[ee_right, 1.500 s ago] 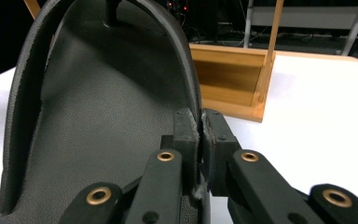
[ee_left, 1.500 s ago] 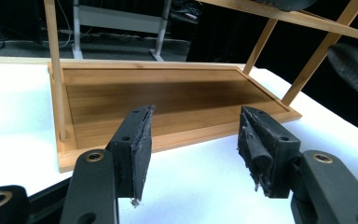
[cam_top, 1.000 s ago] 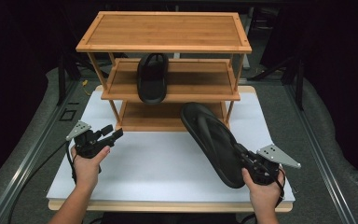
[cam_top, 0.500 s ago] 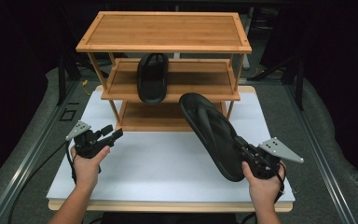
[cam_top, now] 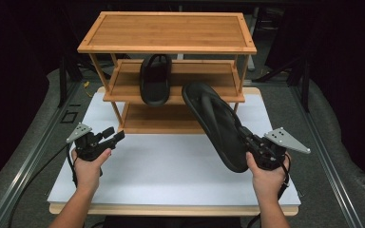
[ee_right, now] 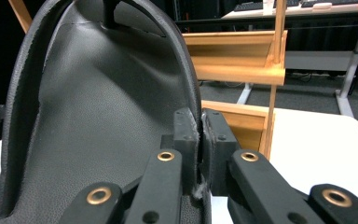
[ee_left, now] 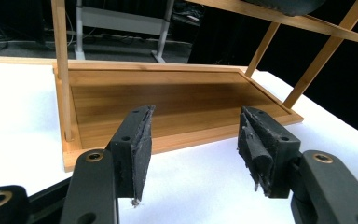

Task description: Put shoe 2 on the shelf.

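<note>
Looks like a lab or recording studio: black curtains all around the bamboo shoe rack [cam_top: 166, 33], which sits on a white worktop [cam_top: 171, 175], with office desks and keyboards [ee_right: 265, 5] behind the rack.

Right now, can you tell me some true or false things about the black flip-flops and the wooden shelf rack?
1. The right gripper pinches the edge of a black rubber flip-flop. True.
2. The left gripper holds a flip-flop too. False: its jaws are open and empty.
3. Another black flip-flop lies on the middle shelf of the three-tier bamboo rack. True.
4. The rack's top shelf carries a shoe. False: it is bare.
5. The bottom shelf is bare. True.
</note>
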The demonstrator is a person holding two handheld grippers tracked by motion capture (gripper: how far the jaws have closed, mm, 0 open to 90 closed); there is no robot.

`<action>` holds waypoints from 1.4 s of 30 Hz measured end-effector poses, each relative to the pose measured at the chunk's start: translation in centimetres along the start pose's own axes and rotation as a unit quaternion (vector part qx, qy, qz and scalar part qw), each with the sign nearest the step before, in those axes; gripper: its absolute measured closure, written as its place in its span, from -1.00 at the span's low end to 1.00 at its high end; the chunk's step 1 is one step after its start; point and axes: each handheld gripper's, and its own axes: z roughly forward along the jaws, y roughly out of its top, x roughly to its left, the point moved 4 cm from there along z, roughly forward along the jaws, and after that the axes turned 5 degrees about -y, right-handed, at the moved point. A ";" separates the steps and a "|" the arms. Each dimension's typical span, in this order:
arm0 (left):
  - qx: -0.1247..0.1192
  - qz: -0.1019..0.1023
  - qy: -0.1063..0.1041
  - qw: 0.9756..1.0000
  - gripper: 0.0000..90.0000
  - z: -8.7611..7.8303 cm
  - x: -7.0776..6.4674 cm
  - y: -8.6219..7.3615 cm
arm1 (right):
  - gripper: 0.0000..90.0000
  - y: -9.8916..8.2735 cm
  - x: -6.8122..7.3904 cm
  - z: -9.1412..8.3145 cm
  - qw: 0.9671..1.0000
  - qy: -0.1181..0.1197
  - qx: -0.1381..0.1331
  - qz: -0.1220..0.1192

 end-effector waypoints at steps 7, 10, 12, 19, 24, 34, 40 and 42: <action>-0.001 -0.001 -0.001 1.000 -0.01 0.0 0.0 0.0 | 0.90 1.3 -0.2 0.8 1.000 -0.006 -0.012 0.000; -0.001 -0.001 0.000 1.000 -0.01 0.0 0.1 0.0 | 0.90 1.9 -0.2 1.2 1.000 -0.009 -0.017 0.001; -0.001 -0.002 0.001 1.000 -0.01 0.0 0.1 0.0 | 0.90 2.4 -0.2 1.5 1.000 -0.012 -0.020 -0.003; -0.001 -0.002 0.001 1.000 -0.01 0.0 0.1 0.0 | 0.90 3.9 -0.3 2.8 1.000 -0.021 -0.023 -0.002; 0.000 -0.003 0.001 1.000 -0.01 0.1 0.1 -0.1 | 0.90 4.6 -0.2 4.1 0.999 -0.025 -0.021 0.002; 0.000 -0.005 0.001 1.000 -0.01 0.0 0.3 -0.1 | 0.90 5.8 0.5 7.1 0.999 -0.032 -0.013 -0.001; -0.001 -0.006 -0.001 1.000 -0.01 0.0 0.2 -0.1 | 0.90 6.3 0.7 8.9 0.999 -0.038 -0.003 0.004; -0.002 -0.006 0.000 1.000 -0.01 0.0 0.3 -0.1 | 0.90 6.5 0.7 9.4 0.999 -0.040 -0.002 0.005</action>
